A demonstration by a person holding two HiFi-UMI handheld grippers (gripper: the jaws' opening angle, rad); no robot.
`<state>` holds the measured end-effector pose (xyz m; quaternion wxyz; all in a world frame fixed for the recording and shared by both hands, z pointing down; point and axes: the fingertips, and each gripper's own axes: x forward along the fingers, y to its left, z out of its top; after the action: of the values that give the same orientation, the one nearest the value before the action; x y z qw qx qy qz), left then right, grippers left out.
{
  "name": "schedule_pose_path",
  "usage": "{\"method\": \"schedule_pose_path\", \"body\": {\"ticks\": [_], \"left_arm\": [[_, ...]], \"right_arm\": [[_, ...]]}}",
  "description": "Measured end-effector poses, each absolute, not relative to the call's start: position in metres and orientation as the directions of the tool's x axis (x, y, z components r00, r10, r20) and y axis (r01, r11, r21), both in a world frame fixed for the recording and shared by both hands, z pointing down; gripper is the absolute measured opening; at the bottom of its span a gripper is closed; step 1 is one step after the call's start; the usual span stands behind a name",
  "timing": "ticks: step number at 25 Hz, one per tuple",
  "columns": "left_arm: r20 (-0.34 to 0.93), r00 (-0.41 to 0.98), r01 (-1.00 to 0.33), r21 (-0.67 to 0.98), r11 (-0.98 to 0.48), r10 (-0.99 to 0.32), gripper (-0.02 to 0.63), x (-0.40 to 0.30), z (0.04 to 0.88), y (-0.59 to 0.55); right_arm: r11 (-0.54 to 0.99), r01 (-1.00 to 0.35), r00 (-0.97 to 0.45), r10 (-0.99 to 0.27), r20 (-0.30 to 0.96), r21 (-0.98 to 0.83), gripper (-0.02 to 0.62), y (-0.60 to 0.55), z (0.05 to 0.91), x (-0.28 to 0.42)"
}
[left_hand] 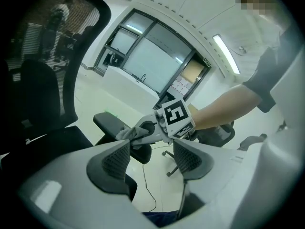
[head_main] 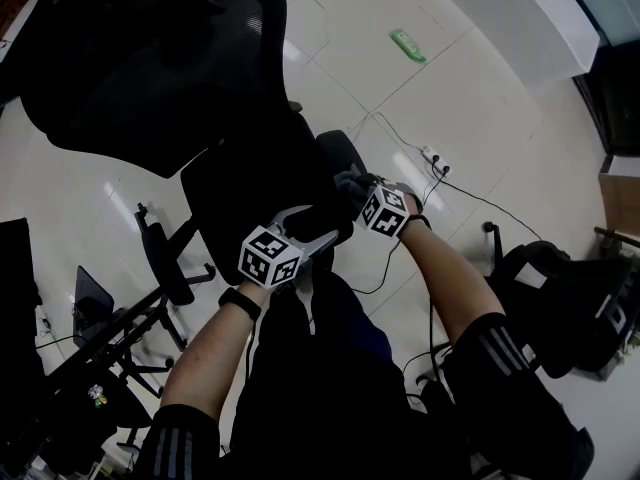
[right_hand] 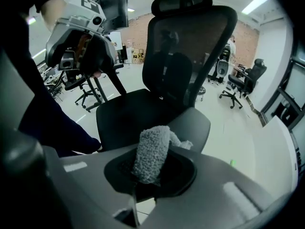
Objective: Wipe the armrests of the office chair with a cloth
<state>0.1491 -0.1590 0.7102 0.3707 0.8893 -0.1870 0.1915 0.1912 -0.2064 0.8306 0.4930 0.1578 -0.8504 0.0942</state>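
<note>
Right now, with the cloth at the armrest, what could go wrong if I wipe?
The cloth is only a bunched wad in the right tool; rubbing along the armrest may pull it out. The left tool is open and holds nothing, so the chair may swivel away under pressure. A cable on the floor might catch.

My left claw (left_hand: 151, 160) has a pale grey shell and two dark pads (left_hand: 116, 161) with a fine ribbed grid. Right claw (right_hand: 152, 175) is the same grey with a dark rounded pad. Each carries a marker cube (head_main: 270, 256) — black-and-white squares. I note a black wristband (head_main: 240, 302) on the left wrist, dark short sleeves (head_main: 180, 438) with white stripes — dark trousers (head_main: 330, 368) too.
</note>
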Motion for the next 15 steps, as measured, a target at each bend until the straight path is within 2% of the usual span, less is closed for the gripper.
{"method": "schedule_pose_path", "body": {"ticks": [11, 15], "left_arm": [[0.455, 0.878, -0.428, 0.607, -0.670, -0.149, 0.307, 0.150, 0.704, -0.119], [0.454, 0.878, -0.431, 0.608, -0.667, -0.154, 0.307, 0.132, 0.702, -0.110]], "right_arm": [[0.908, -0.419, -0.432, -0.172, 0.885, -0.028, 0.035, -0.140, 0.830, 0.205], [0.917, -0.397, -0.400, -0.127, 0.908, -0.047, 0.035, -0.121, 0.832, 0.202]]}}
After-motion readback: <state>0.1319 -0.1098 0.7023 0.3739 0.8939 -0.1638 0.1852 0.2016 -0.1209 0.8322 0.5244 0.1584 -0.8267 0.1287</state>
